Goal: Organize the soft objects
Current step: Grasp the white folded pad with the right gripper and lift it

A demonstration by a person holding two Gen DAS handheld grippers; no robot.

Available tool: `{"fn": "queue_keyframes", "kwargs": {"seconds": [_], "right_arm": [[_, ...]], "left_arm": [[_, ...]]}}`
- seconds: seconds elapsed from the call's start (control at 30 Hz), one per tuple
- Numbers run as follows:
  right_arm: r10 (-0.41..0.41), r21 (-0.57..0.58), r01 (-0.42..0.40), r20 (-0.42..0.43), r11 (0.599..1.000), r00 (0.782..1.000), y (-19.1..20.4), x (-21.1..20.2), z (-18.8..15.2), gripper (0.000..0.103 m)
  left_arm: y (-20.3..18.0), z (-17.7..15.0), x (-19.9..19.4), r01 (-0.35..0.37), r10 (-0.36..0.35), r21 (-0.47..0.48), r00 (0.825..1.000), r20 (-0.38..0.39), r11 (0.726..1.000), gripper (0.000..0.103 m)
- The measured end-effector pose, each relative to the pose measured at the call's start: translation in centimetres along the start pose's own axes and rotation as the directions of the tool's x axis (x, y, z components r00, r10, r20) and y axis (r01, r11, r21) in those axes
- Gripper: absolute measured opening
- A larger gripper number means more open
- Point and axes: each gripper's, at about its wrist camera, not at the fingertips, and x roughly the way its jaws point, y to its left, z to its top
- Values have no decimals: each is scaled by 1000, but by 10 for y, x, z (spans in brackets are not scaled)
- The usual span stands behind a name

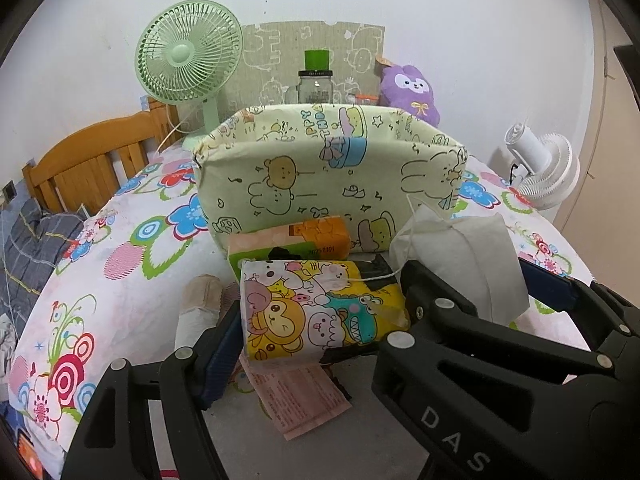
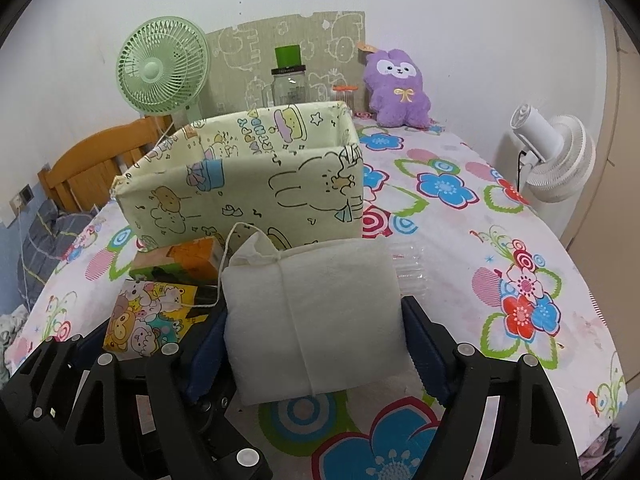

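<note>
White padded pouch [image 2: 316,316] sat between the pads of your right claw [image 2: 316,344], just in front of the fabric storage box [image 2: 248,184]. Both pads pressed on its sides, so that claw held it, lifted a little off the flowered surface [image 2: 500,240]. It looked light, soft and squashy; you would grip it best across its middle, near the sewn seam, clear of the loose string [image 2: 224,264]. Your left claw [image 1: 320,320] stood around the cartoon tissue pack [image 1: 320,308], also just in front of the box, its pads seemingly against the pack's ends. That pack looked light and compressible with a slick wrapper, so a mid-body hold would suit. An orange tissue pack [image 1: 296,240] lay against the box front.
</note>
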Motion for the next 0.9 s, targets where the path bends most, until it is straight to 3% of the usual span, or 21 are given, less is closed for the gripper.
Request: {"fn": "queue_keyframes", "kwargs": {"seconds": [0.9], "right_arm": [[-10,-6,10,99,1000,995,8,-55,23,83]], "left_arm": [[1,23,-50,11,-10,-13,995,96,1000,77]]}}
